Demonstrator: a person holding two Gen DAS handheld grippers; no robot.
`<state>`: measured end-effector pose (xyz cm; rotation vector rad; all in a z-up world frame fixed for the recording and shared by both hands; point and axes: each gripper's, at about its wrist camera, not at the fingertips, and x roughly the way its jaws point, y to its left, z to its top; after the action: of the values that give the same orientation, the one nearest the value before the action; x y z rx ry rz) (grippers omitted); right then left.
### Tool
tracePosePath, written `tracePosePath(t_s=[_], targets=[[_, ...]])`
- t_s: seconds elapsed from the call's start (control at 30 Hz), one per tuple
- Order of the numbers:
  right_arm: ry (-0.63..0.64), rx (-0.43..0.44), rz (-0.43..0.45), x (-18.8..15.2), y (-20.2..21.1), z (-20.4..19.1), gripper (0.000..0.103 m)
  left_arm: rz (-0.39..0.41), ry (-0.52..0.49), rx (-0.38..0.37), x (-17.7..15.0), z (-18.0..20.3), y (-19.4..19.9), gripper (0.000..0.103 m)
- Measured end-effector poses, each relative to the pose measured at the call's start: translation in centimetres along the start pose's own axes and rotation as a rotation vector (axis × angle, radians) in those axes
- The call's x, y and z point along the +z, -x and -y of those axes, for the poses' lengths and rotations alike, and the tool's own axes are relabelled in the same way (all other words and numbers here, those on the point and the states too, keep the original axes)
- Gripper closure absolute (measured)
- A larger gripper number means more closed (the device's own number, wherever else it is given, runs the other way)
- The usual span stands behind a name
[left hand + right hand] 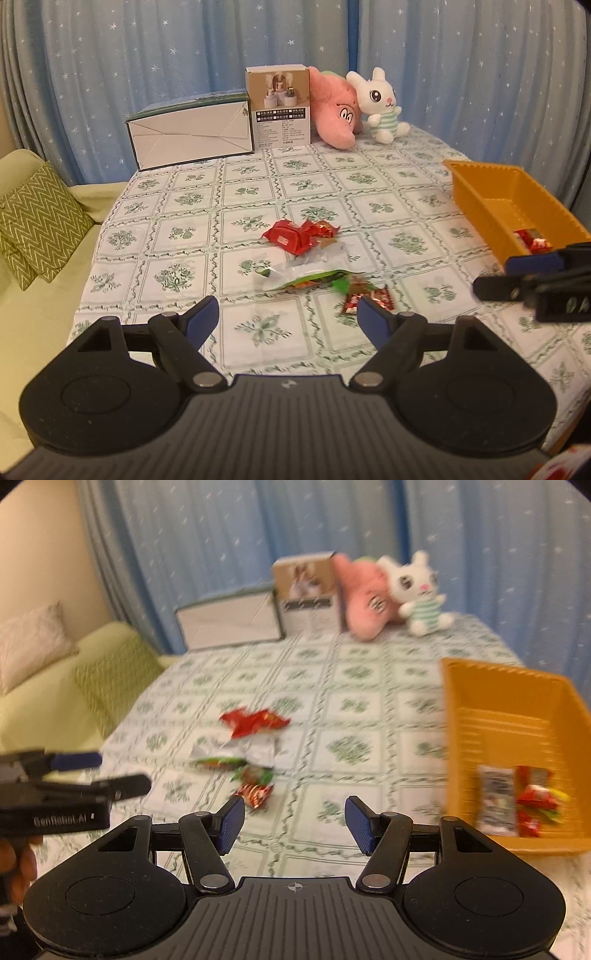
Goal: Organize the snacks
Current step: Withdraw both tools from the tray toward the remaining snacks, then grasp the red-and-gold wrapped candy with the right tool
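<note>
— Left tongs [288, 314]?
— Spread wide, gripping nothing, hovering above the near part of the round desk with the green-and-white floral tiled cloth [369, 192].

— Right tongs [294, 821]?
— Also parted wide and empty, poised over the cloth just left of the orange ribbed plastic bin [524, 701]. Blurred view, though.

— And the loose snacks?
— Clustered mid-desk, ahead of both tongs. Farthest back, the crinkled red foil packets [295, 236]. Nearer, a clear cellophane wrapper [314, 258], then a long green-and-orange sachet [314, 280]. Nearest the left tongs, a small red-and-white candy wrapper [369, 300], just beyond the right blue fingertip [373, 317].

— Anything in the bin?
— Yes: a grey-white flat packet [496, 797] and several red wrapped sweets [535, 801], lying at the near end. Far end showing only the ribbed floor.

— Background?
— Along the far edge, a white folded carton with dark green trim [192, 133], beside a tall brown product box [279, 107], then a pink plush toy [336, 110] leaning against a white bunny plush in a striped outfit [380, 107]. Behind, blue star-speckled curtains [147, 55]. Off to the left, a pale green sofa [33, 314] with a green zigzag cushion [40, 218].
</note>
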<state>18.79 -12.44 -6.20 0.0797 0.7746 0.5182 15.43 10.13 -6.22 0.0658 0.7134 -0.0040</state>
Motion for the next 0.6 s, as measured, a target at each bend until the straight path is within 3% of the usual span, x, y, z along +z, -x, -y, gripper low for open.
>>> tracePosePath(t_s=[0.13,0.37,0.6], targets=[[0.039,0.020,-0.044,-0.2,-3.4,-0.7,0.043,-0.011,-0.021,0.004,0.1,-0.7,-2.3,0.022],[0.067,0.086,-0.088,-0.4,-8.0,-1.4,0.043,-0.044,0.026,0.005,-0.1,-2.6,-5.2,0.022],[0.107,0.068,-0.072,-0.3,-11.0,-2.0,0.043,-0.061,0.073,0.000,0.2,-3.8,-6.3,0.022]])
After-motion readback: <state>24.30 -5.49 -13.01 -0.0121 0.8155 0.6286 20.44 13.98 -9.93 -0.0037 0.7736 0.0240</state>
